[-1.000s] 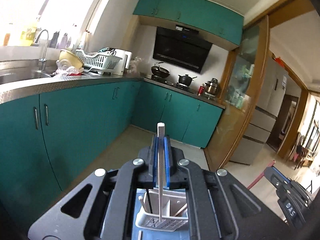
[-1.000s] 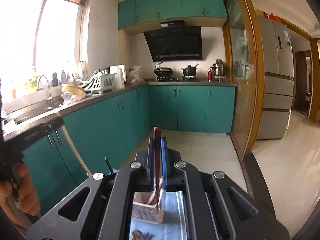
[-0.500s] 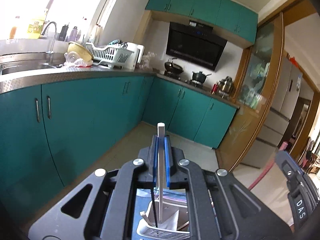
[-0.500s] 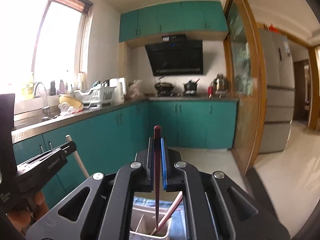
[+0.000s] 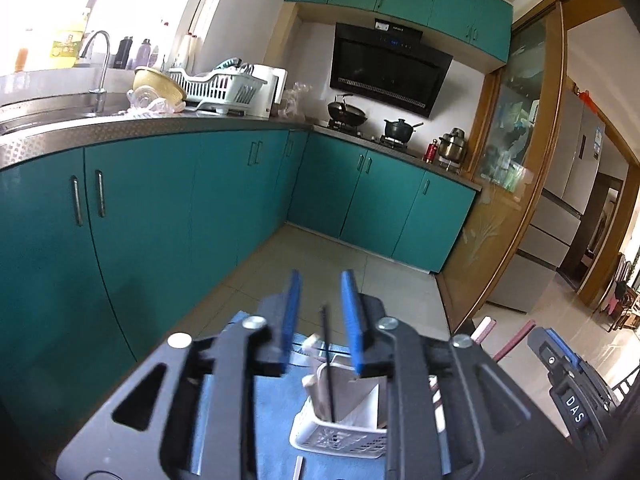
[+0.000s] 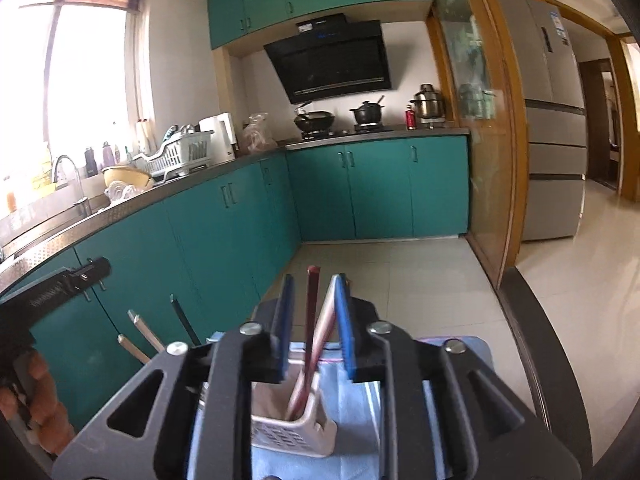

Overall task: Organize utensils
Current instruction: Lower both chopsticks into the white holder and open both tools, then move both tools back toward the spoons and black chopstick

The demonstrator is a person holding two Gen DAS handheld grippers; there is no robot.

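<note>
Blue-padded, both claws hang spread and empty above white utensil baskets: the left claw over a black chopstick, the right claw over pink-red chopsticks.

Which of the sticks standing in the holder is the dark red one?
The upright chopstick between the right gripper's open fingers; the pink one leans beside it.

Below my left gripper a holder on the cloth, chopstick in it, counter far left
</note>
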